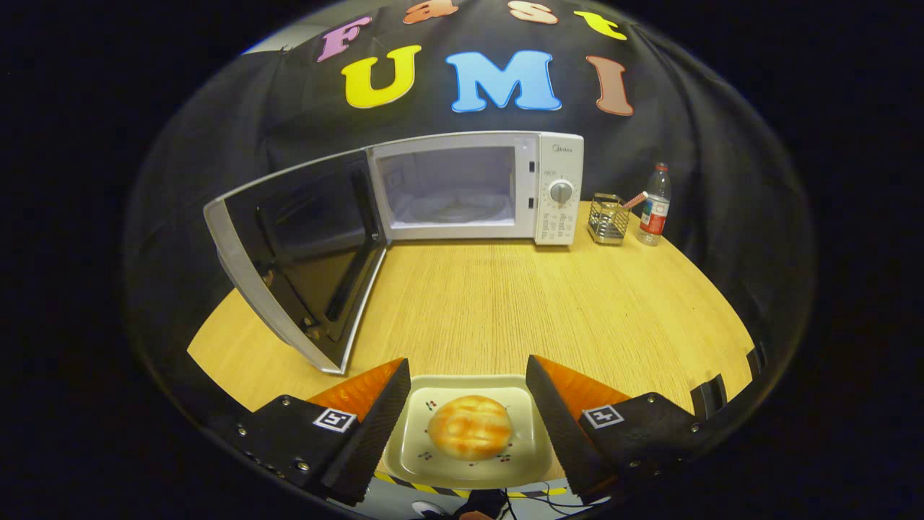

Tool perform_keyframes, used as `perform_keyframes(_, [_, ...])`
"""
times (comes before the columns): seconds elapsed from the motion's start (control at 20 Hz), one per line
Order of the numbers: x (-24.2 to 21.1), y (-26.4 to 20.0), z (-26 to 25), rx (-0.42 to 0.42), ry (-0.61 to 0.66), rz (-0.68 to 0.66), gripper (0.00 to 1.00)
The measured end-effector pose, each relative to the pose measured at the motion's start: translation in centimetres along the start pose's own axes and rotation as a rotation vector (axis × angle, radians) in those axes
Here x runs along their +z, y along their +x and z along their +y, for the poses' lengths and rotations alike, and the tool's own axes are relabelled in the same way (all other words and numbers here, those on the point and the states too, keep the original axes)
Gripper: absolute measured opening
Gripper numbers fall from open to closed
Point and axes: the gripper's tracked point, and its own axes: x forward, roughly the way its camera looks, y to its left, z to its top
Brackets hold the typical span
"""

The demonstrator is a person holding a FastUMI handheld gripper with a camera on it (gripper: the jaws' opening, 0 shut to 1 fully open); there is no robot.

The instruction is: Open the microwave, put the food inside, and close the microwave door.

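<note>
Here the gripper (468,404) has its 2 fingers spread wide apart, 1 on each side of the plate (413,449), and I cannot tell whether either one touches its rim. On the plate sits 1 bun (471,427), the food for this task, between the fingers at the near edge of the table (505,303).

Beyond the fingers, at 11 o'clock, the microwave door (303,253) hangs fully open toward the gripper. At 12 o'clock stands 1 microwave (552,188), its cavity bare. At 1 o'clock sit 1 wire holder (607,218) and, just beside it, 1 bottle (654,206).

Risks, as I judge them: a shallow plate gripped by its edges could tilt, and the bun may slide off. The open door juts toward the path, so a carry drifting toward 11 o'clock might clip it. The plate also lies near the table's edge, so a nudge could tip it over.
</note>
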Motion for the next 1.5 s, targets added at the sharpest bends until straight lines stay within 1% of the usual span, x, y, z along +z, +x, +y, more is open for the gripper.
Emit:
perform_keyframes(0.25, [-3.5,0.8,0.4,0.006,-0.018,0.1,0.98])
perform_keyframes(0.4, [-4.7,1.0,0.2,-0.007,-0.048,0.141,0.98])
perform_keyframes(0.6, [-6.5,1.5,0.5,-0.003,-0.077,0.22,0.99])
perform_keyframes(0.7, [-6.9,1.6,0.5,-0.007,-0.085,0.239,0.99])
perform_keyframes(0.75, [-7.0,1.6,0.6,-0.011,-0.098,0.237,0.98])
perform_keyframes(0.85, [-6.9,1.6,0.7,-0.01,-0.129,0.238,0.88])
perform_keyframes(0.9, [-6.7,1.4,0.6,-0.01,-0.129,0.232,0.79])
perform_keyframes(0.95, [-6.5,1.3,0.6,-0.016,-0.118,0.219,0.79])
perform_keyframes(1.0, [-6.0,1.4,0.4,-0.027,-0.093,0.201,0.71])
perform_keyframes(1.1, [-5.1,1.0,0.5,-0.02,-0.035,0.185,0.71])
perform_keyframes(1.25, [-3.0,0.8,0.5,-0.003,0.017,0.147,0.71])
perform_keyframes(1.35, [-1.0,0.7,0.6,0.023,0.063,0.119,0.71])
perform_keyframes(1.5, [3.0,1.1,1.2,0.064,0.139,0.033,0.7])
